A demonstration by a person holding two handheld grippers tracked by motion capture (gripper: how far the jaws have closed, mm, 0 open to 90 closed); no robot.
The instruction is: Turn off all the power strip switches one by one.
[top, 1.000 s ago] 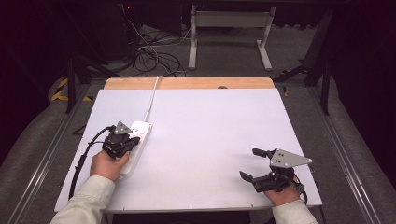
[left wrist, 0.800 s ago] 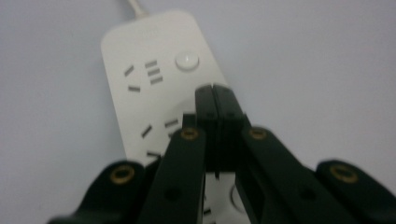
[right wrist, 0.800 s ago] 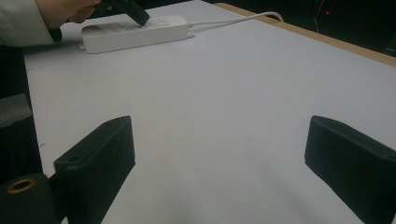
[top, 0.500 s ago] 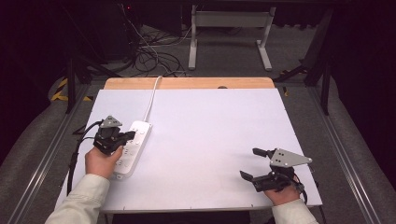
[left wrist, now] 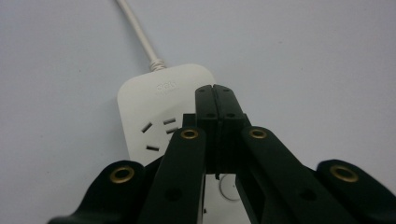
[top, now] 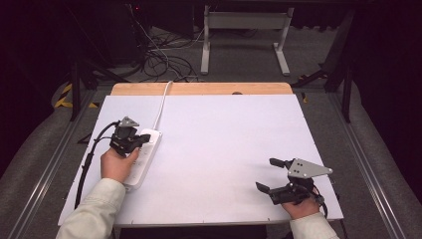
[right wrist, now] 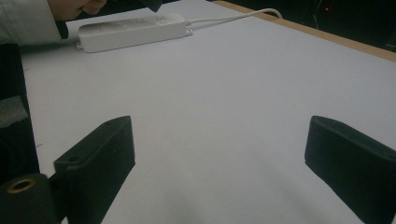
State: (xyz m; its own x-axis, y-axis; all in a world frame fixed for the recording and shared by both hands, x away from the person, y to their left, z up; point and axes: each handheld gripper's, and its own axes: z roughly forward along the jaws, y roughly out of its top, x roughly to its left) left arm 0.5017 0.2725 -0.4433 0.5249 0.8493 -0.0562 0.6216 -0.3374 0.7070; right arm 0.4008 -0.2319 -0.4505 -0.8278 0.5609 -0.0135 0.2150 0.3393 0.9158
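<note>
High view showed the bench (top: 219, 149), a broad white sheet with a wooden strip at its far edge, and on its left side a white power strip (top: 145, 154) lying flat, lengthwise toward the person, its cable (top: 161, 107) running off over the far edge. Over the strip's far end hung the left hand-held gripper (top: 142, 140), jaws pressed together with nothing between them; in the left gripper view their tips hovered just above the strip's top, near the first socket (left wrist: 159, 133), though whether they touched the plastic was hard to judge from that angle. On the right side of the bench, well apart from the strip, the right hand-held gripper (top: 271, 174) rested with its jaws spread wide and empty, and its own view looked across bare bench toward the strip. The strip looked rigid and fairly light, its smooth plastic likely to slip, and its stiff cable would drag on any move. A hold across the narrow width, near the middle, would probably serve best; the round button (left wrist: 228, 186) seemed better pressed with closed tips.
</note>
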